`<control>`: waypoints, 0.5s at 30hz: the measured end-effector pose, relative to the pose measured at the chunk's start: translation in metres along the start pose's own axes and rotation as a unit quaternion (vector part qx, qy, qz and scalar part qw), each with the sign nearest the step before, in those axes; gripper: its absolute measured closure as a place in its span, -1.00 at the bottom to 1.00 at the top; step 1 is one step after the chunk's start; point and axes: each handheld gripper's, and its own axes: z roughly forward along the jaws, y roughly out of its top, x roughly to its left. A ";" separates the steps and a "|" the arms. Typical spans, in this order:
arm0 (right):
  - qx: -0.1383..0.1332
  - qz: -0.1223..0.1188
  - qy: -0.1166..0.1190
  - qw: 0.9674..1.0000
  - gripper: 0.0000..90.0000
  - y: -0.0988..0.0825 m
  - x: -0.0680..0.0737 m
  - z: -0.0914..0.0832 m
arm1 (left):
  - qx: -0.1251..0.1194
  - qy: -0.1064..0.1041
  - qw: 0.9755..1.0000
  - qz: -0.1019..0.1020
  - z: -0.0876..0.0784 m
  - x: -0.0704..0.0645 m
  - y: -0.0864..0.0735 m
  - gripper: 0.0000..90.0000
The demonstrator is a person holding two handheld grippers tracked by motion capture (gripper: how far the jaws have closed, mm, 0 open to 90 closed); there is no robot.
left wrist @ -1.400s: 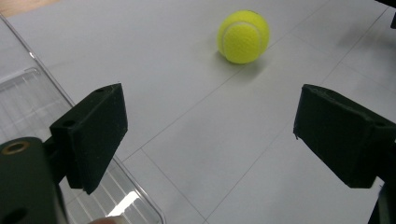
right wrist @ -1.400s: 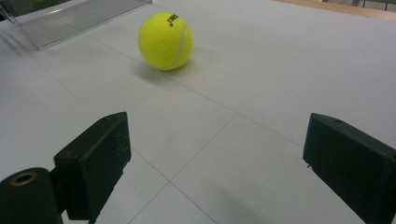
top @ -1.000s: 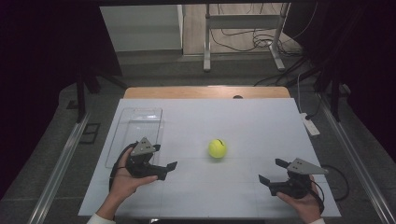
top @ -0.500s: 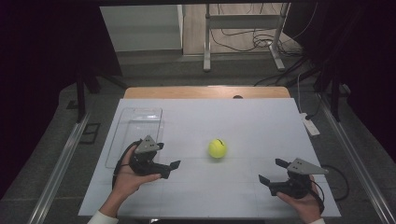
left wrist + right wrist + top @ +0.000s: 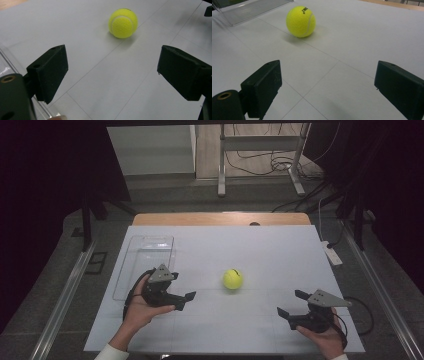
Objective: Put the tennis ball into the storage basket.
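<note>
the fingers point(image 5: 48, 72) of the left gripper point(image 5: 181, 299) stand well apart with nothing between them, only bare white counter point(image 5: 280, 255) showing in the gap, and the right gripper point(image 5: 289, 306) is the same, its fingers point(image 5: 263, 86) spread wide over empty surface. the tennis ball point(image 5: 233, 279) sits by itself near the middle of the counter, touched by neither. from the left gripper it lies at about two o'clock, a short way off; from the right gripper it lies at about ten o'clock, rather farther. in the left gripper view the ball point(image 5: 123, 23) sits ahead and slightly right of the gap's centre line; in the right gripper view it point(image 5: 300, 21) sits ahead and off to the left. a clear plastic tray point(image 5: 145, 265) lies empty at the left side of the counter, at about eleven o'clock from the left gripper and just beside it.

to my eye this is the approach, before any grasp: the left gripper is the nearer one and looks the likelier to take the ball. the next move calls for sliding it forward and a touch right so the ball comes squarely between the fingers, low enough to catch its widest part, then closing gently, since a round ball will roll away if nudged by one finger first. the tray looks a likely place for it afterwards.
</note>
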 end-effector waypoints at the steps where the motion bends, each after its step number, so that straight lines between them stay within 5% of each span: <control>1: -0.001 0.000 0.000 1.000 -0.83 0.000 0.000 0.000 | 0.001 -0.001 1.000 0.001 0.001 0.000 0.001 -0.76; 15: -0.003 0.003 0.001 1.000 -0.83 0.000 -0.001 -0.001 | 0.006 -0.010 1.000 0.009 0.010 -0.005 0.009 -0.77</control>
